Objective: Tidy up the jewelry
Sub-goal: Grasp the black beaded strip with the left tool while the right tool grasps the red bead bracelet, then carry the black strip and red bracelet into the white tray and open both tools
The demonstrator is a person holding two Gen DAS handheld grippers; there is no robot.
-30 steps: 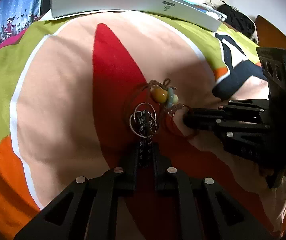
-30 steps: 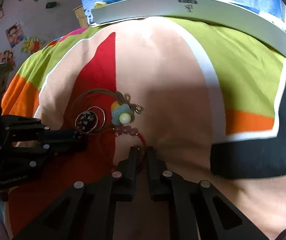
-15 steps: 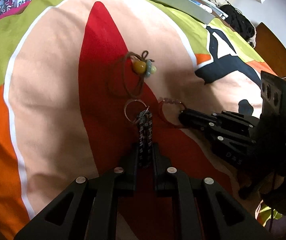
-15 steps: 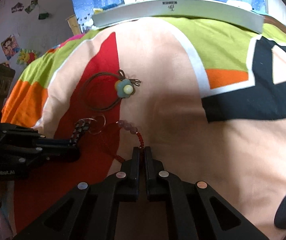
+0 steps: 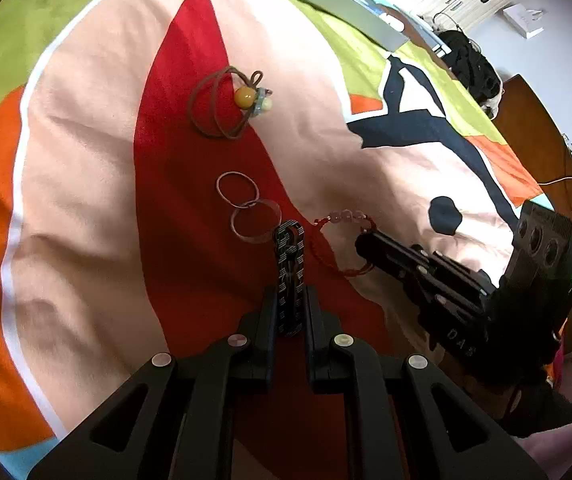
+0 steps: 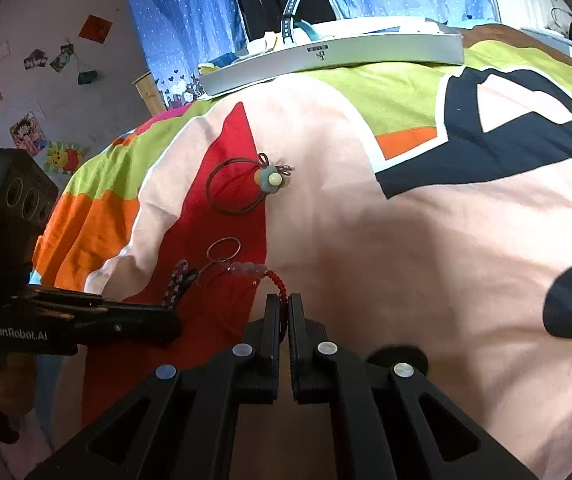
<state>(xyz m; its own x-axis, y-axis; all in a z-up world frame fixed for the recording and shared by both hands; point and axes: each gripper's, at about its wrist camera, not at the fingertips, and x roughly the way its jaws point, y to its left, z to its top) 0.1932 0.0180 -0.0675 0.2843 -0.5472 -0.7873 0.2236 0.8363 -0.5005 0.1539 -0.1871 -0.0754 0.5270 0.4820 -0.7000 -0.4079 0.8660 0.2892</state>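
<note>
Rings point(image 5: 248, 208) linked: left view | right view: seemingly one ring.

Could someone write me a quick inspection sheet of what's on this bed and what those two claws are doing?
Surface: colourful bedspread, wrinkled.
Job's things: hair tie lying free; linked rings on the patterned strap; red bracelet.
Clutter: nothing seen on the bedspread.
Claws: left claw shut on the strap; right claw shut on the bracelet.
Cables: white cable at the right edge.
Surroundings: grey tray, blue curtain, wall pictures.
</note>
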